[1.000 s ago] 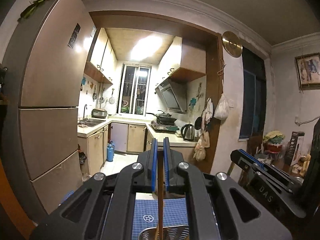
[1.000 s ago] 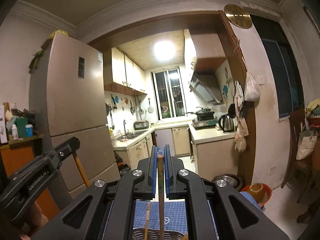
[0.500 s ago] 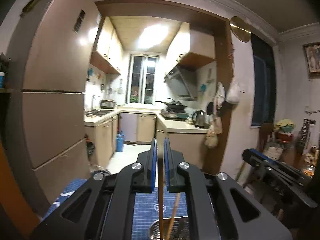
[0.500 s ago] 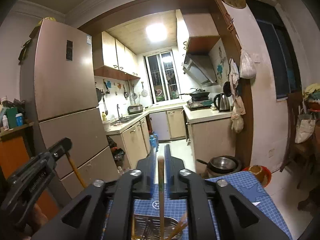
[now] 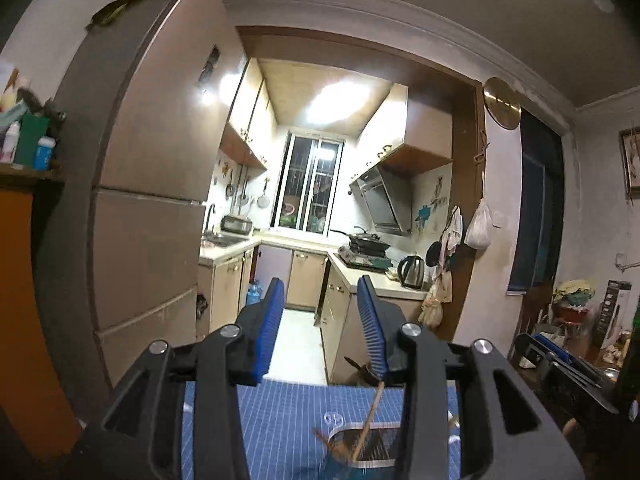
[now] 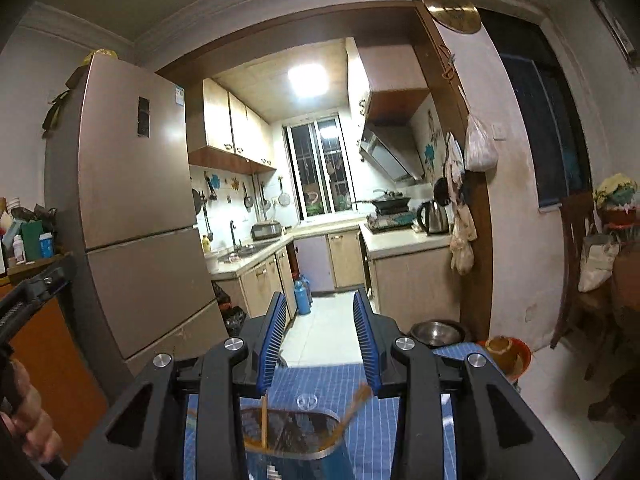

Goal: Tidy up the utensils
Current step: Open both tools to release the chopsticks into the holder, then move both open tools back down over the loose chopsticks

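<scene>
Chopsticks [image 6: 263, 420] are seen upright in the holder [image 6: 288, 432] just below both grippers (right gripper [image 6: 320, 340] nearer); left gripper [image 5: 320, 332] is opening, empty; right's jaws part, empty.

No legible text anywhere.

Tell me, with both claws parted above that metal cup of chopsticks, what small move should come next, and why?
Probably lift both grippers up and back. The left gripper, its jaws opening, and the right gripper grip nothing; the chopsticks already lean inside the metal holder on the blue mat, so backing off avoids knocking them.
</scene>
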`<state>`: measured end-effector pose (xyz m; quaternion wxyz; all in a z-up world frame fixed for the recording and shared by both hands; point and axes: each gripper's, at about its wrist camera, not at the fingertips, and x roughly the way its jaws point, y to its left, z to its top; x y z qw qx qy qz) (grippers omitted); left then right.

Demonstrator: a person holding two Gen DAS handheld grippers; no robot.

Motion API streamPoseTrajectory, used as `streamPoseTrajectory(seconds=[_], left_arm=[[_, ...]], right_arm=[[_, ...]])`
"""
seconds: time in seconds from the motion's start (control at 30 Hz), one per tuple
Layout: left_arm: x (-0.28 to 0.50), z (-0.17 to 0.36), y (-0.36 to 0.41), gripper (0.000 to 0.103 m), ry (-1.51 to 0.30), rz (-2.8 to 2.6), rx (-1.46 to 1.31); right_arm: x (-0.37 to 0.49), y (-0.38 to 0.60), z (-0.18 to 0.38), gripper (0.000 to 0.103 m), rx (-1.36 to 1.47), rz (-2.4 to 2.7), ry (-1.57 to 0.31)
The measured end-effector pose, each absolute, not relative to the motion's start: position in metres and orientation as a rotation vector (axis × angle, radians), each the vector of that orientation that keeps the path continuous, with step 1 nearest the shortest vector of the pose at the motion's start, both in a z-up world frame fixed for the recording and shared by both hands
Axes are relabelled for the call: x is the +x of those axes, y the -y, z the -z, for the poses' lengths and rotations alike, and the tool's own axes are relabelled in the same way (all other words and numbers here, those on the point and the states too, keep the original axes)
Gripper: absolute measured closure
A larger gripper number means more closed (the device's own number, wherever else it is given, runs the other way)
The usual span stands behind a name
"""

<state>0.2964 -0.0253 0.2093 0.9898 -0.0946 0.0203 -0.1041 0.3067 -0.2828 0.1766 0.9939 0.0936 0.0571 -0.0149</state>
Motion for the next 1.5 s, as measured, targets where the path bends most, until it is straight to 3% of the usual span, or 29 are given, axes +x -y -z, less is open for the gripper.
streamPoseTrajectory(seconds=[0.2, 0.47, 0.57, 0.6, 0.67, 0.83, 1.33, 1.43, 1.5], left_arm=[[0.251, -0.158, 0.000, 0.067, -0.165, 0.217, -0.168], [0.177, -0.059, -0.006, 0.067, -0.527, 0.348, 0.084], [0.157, -0.026, -0.009, 0.068, -0.669, 0.361, 0.124], [0.150, -0.019, -0.010, 0.073, -0.695, 0.382, 0.117], [0.134, -0.004, -0.010, 0.077, -0.745, 0.412, 0.113], [0.099, 0.020, -0.002, 0.091, -0.750, 0.394, 0.181], [0.104, 0.050, 0.028, 0.090, -0.788, 0.341, 0.212], [0.110, 0.051, 0.027, 0.090, -0.793, 0.341, 0.187], [0.114, 0.052, 0.026, 0.090, -0.795, 0.337, 0.175]], right_arm=[[0.257, 0.288, -0.129, 0.067, 0.186, 0.026, -0.225], [0.148, 0.313, -0.043, 0.068, 0.181, -0.003, -0.467], [0.104, 0.316, -0.017, 0.079, 0.181, -0.005, -0.531], [0.091, 0.316, -0.009, 0.087, 0.193, -0.013, -0.554], [0.069, 0.313, 0.001, 0.093, 0.192, -0.022, -0.574], [0.021, 0.296, 0.023, 0.096, 0.190, 0.000, -0.595], [0.032, 0.241, 0.060, 0.096, 0.112, -0.058, -0.735], [0.036, 0.242, 0.061, 0.092, 0.120, -0.040, -0.744], [0.036, 0.241, 0.060, 0.085, 0.131, -0.031, -0.743]])
